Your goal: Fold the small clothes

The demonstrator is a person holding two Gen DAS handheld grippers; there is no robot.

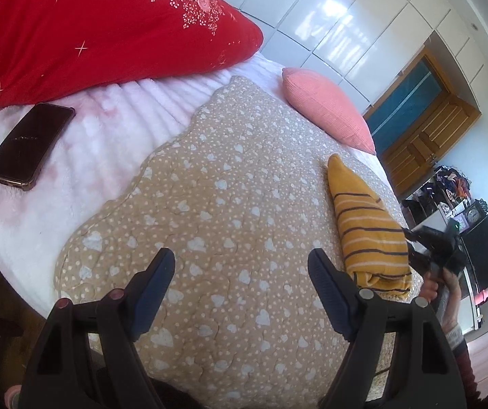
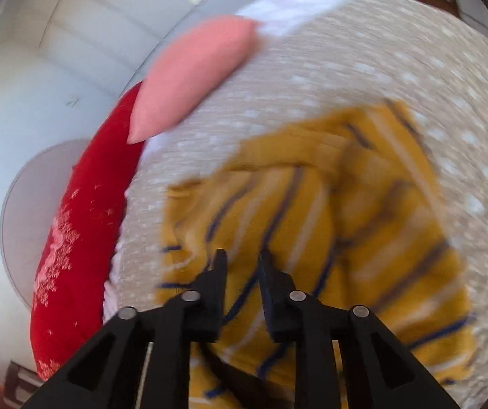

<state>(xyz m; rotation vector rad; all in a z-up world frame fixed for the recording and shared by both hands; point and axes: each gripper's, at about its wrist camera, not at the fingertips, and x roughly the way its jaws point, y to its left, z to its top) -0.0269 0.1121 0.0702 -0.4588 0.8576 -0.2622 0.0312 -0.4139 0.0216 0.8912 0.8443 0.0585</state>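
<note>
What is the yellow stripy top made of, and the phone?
The yellow stripy top looks like soft knitted fabric, probably cotton: matte and creased where folded. The phone looks glossy dark glass or plastic, catching light, with a shiny bronze-coloured rim.

The left hand-held gripper (image 1: 242,272) hangs spread wide over a beige heart-print quilt (image 1: 216,204), nothing between its fingers. On the quilt's right edge lies a folded mustard striped garment (image 1: 366,228), with the right hand-held gripper (image 1: 438,248) just beside it. Beyond the quilt sit a pink cushion (image 1: 329,105), a red pillow (image 1: 100,30) and a dark phone (image 1: 29,145).
</note>
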